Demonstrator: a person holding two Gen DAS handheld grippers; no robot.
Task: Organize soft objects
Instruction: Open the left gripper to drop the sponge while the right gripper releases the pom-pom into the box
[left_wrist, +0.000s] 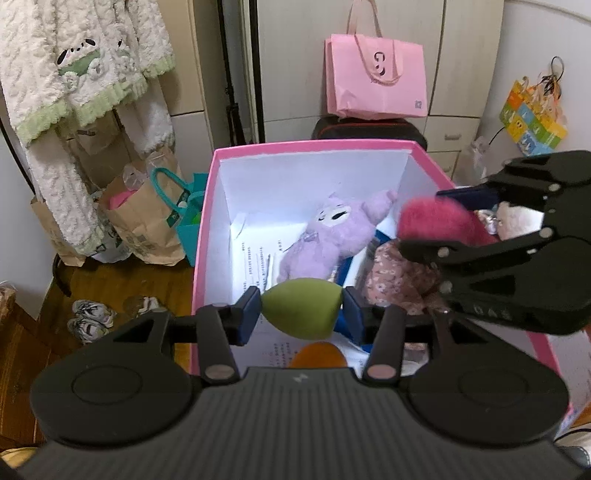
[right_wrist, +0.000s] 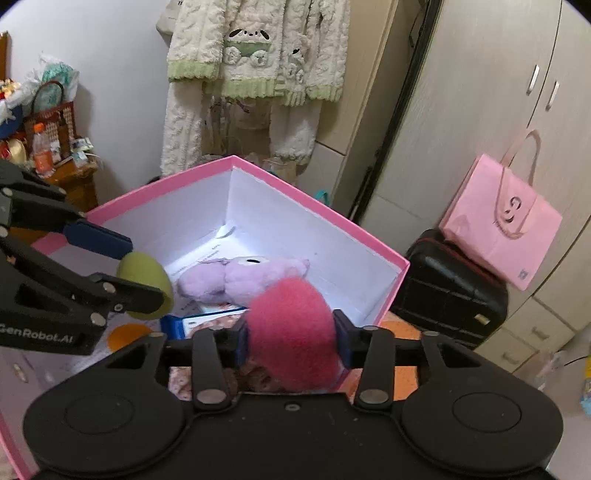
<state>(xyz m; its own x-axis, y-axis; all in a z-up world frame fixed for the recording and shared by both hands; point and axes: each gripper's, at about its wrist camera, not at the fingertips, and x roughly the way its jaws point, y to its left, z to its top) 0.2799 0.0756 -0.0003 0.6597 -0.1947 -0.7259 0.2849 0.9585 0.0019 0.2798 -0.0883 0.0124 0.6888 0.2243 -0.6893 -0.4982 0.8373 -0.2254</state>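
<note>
You're hovering both grippers over the open pink box (left_wrist: 207, 236), each w/ a soft thing between its jaws. The left gripper (left_wrist: 302, 314) is carrying a green egg-shaped sponge (left_wrist: 301, 312): the left pad is touching it, but on the right there's a sliver of gap, so it looks barely pinched or already slipping free; can't tell for sure that the grip is firm. The right gripper (right_wrist: 291, 338) is bracketing a fuzzy pink plush (right_wrist: 291, 332) on both sides, the pads pressing into the pile, so I'd call that one gripped. Both items are sitting above the box interior, not yet resting on the bottom. Inside the box, a purple plush doll (left_wrist: 327, 236) is already lying on the white floor, w/ a floral-print soft toy (left_wrist: 399, 277) next to it and some papers underneath, so part of the sorting looks done. What's left, as far as I can judge: you're needing to let go of the sponge and the pink plush into the box. Whether more soft items are waiting outside the box isn't visible from here.
</note>
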